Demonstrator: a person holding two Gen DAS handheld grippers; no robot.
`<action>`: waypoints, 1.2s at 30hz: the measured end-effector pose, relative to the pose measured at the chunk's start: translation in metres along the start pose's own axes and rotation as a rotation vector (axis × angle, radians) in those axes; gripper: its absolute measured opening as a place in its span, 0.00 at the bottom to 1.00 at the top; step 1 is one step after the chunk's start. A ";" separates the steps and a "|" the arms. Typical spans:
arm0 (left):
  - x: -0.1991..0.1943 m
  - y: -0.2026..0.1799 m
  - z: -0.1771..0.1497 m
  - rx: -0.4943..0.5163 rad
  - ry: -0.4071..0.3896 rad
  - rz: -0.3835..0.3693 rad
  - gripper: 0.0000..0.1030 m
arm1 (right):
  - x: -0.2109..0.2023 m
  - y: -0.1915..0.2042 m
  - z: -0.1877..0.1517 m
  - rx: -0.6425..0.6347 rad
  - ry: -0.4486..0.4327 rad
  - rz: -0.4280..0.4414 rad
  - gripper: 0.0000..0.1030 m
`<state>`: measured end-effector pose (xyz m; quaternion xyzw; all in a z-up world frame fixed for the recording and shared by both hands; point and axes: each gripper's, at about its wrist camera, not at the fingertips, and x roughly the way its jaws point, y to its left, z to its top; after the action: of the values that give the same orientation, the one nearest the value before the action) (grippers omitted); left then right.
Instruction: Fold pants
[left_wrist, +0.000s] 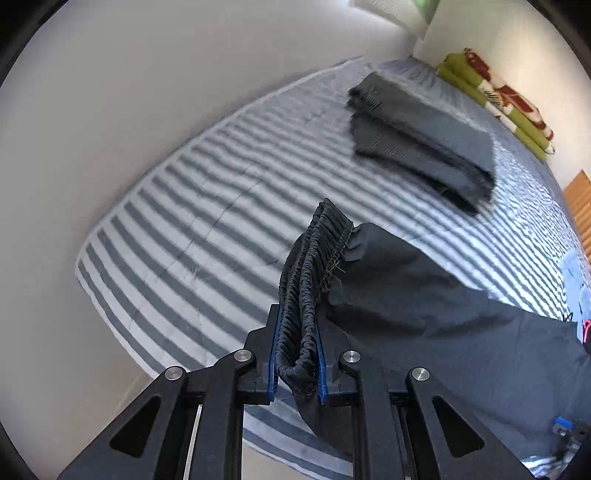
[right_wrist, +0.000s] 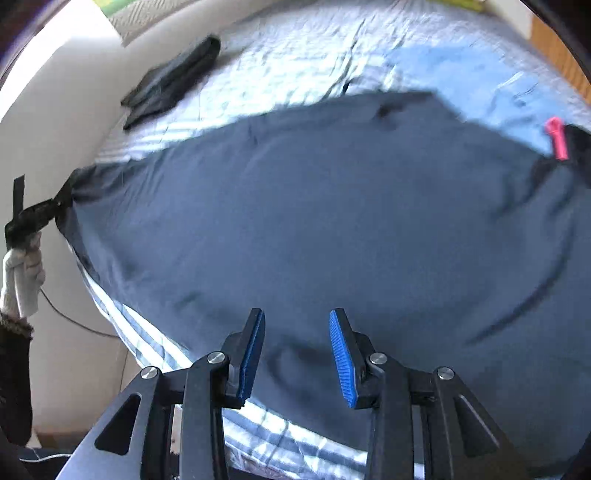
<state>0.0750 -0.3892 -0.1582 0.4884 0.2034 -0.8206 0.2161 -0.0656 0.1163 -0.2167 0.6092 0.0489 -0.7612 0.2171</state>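
1. Left wrist view: the left gripper (left_wrist: 298, 363) pinches the gathered elastic waistband of the dark navy fabric pants (left_wrist: 424, 295) between its blue pads; the waistband runs up from the pads toward 12 o'clock, and the rest of the cloth spreads toward 3 o'clock over the grey-and-white striped bed cover (left_wrist: 192, 221).
2. Right wrist view: the right gripper (right_wrist: 297, 354) has its jaws spread, with nothing between the pads; the pants fill the picture from its 12 o'clock outward, lying on the bed.
3. The pants look smooth and matte, with soft creases and one dark seam curving at 3 o'clock in the right wrist view; motion blur softens the detail.
4. Only the left wrist view shows the folded dark grey garment (left_wrist: 421, 136) at 1 o'clock clearly, and the green, red and white blanket (left_wrist: 495, 99) beyond it.
5. Only the right wrist view shows the white-gloved hand (right_wrist: 22, 273) at 9 o'clock holding the left gripper at the waistband, a pink clip-like item (right_wrist: 557, 138) at 2 o'clock, and a light blue cloth (right_wrist: 461, 77).
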 end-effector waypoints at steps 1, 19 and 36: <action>0.005 0.004 -0.002 -0.011 0.011 0.002 0.15 | 0.006 -0.003 0.003 -0.013 -0.003 -0.058 0.31; 0.011 0.002 -0.017 0.038 0.026 0.034 0.15 | 0.035 0.001 0.109 -0.080 -0.064 -0.106 0.31; 0.013 0.001 -0.011 0.048 0.036 0.020 0.15 | 0.043 0.142 0.031 -0.427 0.013 0.078 0.30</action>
<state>0.0773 -0.3860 -0.1748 0.5101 0.1828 -0.8140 0.2091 -0.0454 -0.0341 -0.2228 0.5559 0.1866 -0.7205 0.3702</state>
